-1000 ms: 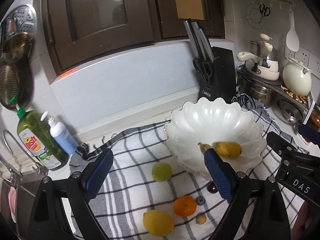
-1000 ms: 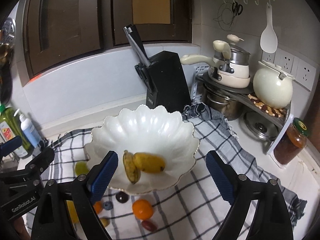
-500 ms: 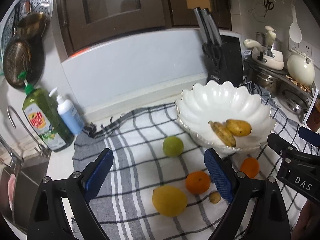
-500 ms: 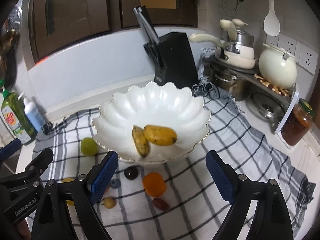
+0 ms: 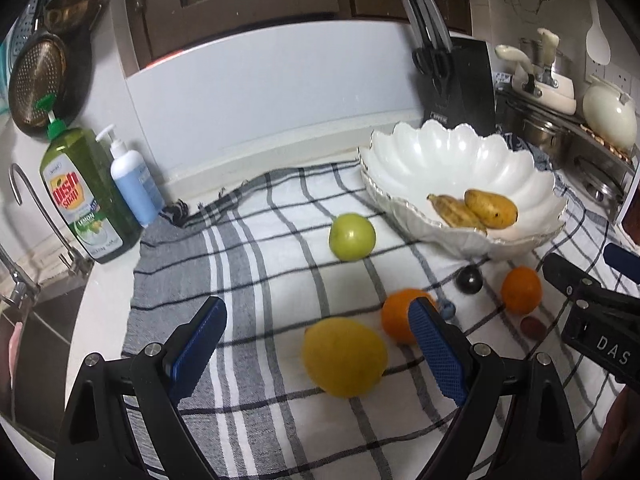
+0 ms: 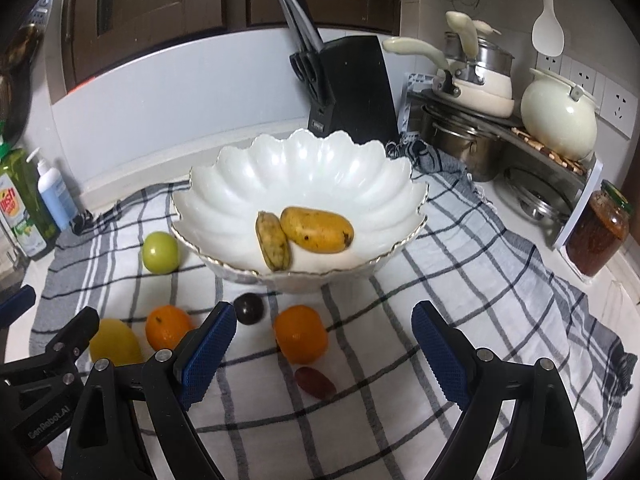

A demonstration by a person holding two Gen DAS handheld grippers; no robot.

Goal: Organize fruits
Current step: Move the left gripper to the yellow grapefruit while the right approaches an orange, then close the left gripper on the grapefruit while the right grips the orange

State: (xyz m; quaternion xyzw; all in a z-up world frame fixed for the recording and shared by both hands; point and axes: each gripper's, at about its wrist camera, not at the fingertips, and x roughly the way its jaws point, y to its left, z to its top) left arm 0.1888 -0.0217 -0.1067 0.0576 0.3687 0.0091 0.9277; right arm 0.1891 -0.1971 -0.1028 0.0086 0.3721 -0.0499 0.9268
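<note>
My way to the bowl [image 6: 416, 200] is open from above; its near side is fenced by two oranges [image 6: 301, 334], a plum [image 6: 248, 308] and a date [image 6: 315, 382]. Bare cloth [image 6: 460, 264] lies right. Knife block [image 6: 352, 88] crowds behind.

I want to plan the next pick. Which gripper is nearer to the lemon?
Left. The left gripper is open with the lemon just ahead between its fingers. The right gripper is farther to the lemon's right, facing an orange.
</note>
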